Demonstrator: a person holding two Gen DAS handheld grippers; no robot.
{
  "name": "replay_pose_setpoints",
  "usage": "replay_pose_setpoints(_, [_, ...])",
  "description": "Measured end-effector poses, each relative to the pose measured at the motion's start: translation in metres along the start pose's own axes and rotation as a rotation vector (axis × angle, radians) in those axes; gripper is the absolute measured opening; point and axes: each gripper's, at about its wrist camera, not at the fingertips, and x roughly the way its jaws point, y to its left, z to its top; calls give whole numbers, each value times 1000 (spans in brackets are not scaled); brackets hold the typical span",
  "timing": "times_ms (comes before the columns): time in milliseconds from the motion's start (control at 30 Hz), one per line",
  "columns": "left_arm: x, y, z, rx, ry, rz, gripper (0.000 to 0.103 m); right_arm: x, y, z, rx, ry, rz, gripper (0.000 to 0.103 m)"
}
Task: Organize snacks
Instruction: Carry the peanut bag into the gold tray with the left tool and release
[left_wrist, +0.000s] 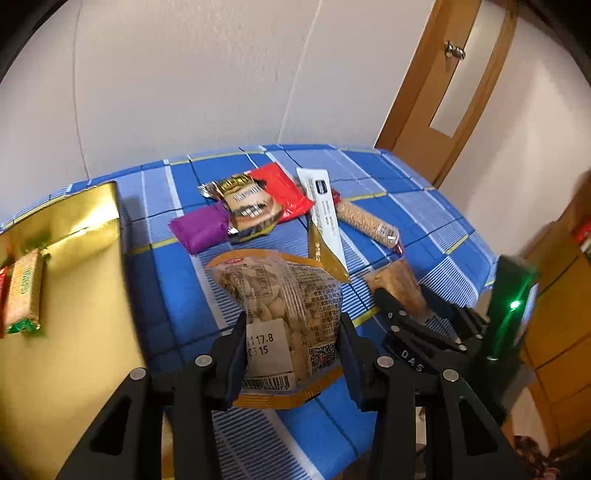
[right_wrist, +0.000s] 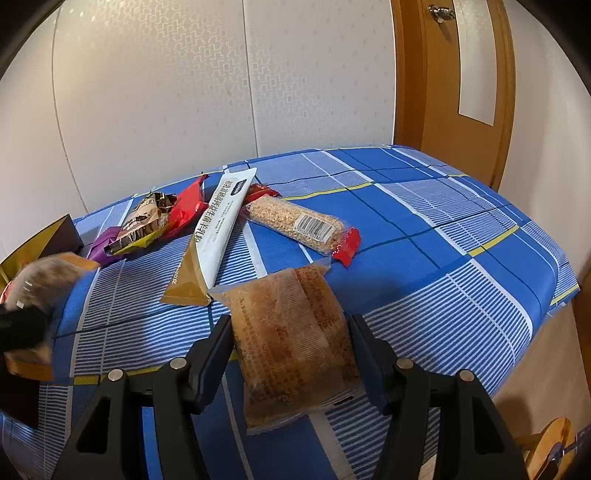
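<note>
While the left gripper (left_wrist: 291, 350) is clenching its fingers on the light, crinkly peanut bag (left_wrist: 275, 317) at its lower edge, the right gripper (right_wrist: 290, 354) is straddling the soft cake packet (right_wrist: 291, 336), seemingly gripping its sides.

The clear nut bag (left_wrist: 280, 317) is showing the printed figures "11 17.8" and "05 15" on its white date patch, while the black body of the other hand-held gripper (left_wrist: 424, 343) is carrying the white letters "DAS".
</note>
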Motion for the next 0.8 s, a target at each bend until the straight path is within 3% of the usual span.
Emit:
replay_pose_setpoints(267, [-31,44,12,-71,-29,33,45,0,-1,-1,12,-4,6,63])
replay_pose_setpoints(433, [-27,83,18,-119,18,98,45,0,-1,-1,15,-6,2,63])
replay_pose_setpoints(600, [-19,129,27,-235,62,125,46,-1,0,-1,9,-8,-1,63])
replay_pose_setpoints(800, [-14,172,42,-304,50,189,45,-1,0,-1,8,-9,-4,63])
